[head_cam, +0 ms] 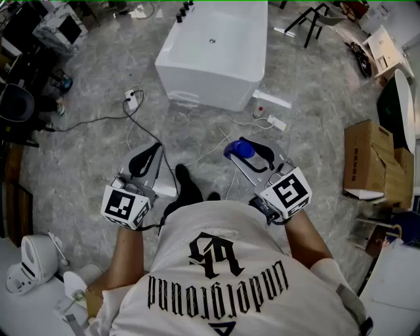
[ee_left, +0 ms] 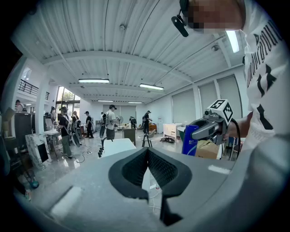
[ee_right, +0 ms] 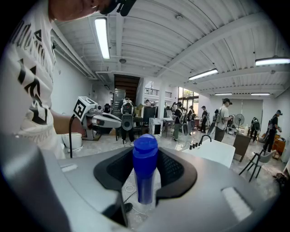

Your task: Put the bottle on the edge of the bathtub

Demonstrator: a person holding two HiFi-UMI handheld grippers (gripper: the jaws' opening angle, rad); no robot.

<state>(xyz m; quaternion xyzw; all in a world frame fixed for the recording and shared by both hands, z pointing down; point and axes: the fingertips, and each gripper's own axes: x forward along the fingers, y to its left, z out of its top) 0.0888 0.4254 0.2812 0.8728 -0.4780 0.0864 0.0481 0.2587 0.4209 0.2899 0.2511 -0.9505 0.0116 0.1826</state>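
Observation:
A white bathtub (head_cam: 213,52) stands on the grey floor well ahead of me, with black taps (head_cam: 185,10) at its far end. My right gripper (head_cam: 252,152) is shut on a blue bottle (head_cam: 235,148) and holds it in the air, short of the tub. In the right gripper view the bottle (ee_right: 145,172) stands upright between the black pads, cap on top, and the bathtub (ee_right: 217,154) lies ahead to the right. My left gripper (head_cam: 156,147) is shut with nothing in it. The left gripper view shows the bathtub (ee_left: 117,147) ahead and the bottle (ee_left: 190,140) to the right.
Cables and power strips (head_cam: 133,98) trail over the floor in front of the tub. Cardboard boxes (head_cam: 371,157) stand at the right and a black stool (head_cam: 315,20) at the far right. A small white toilet (head_cam: 33,259) sits near left. Several people stand far back.

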